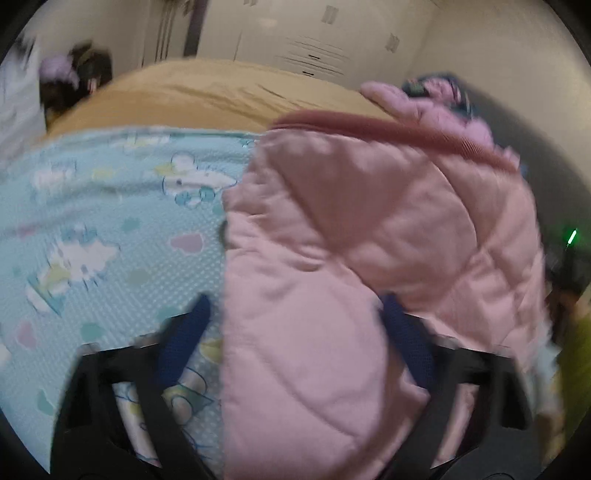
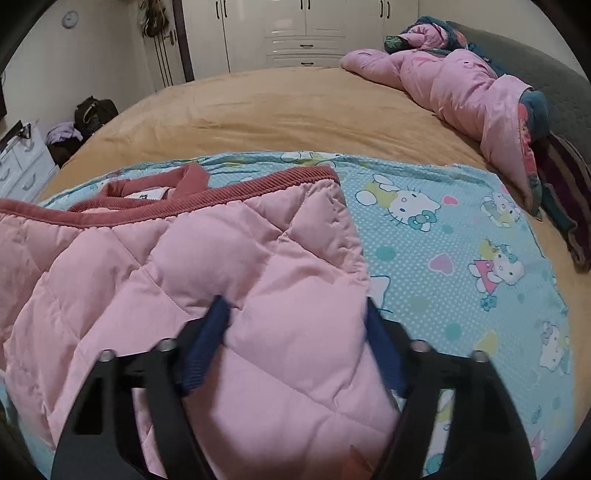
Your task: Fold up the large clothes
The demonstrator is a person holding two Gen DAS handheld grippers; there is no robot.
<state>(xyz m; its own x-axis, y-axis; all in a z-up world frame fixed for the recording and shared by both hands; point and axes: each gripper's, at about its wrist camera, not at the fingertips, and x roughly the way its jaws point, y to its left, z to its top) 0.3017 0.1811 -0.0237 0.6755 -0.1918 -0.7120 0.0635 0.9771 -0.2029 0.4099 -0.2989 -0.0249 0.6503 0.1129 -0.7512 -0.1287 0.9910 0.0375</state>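
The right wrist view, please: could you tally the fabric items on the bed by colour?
Pink: 2, the quilted jacket and the crumpled padded garment.
Light blue: 1, the cartoon-print sheet.
Tan: 1, the bed cover.
Total: 4.

You see a tan bedspread (image 2: 258, 107), a blue cartoon sheet (image 2: 461, 236) lying on it, white wardrobes (image 2: 295, 29), and a dark bag (image 2: 94, 112) beside a dresser (image 2: 22, 166).
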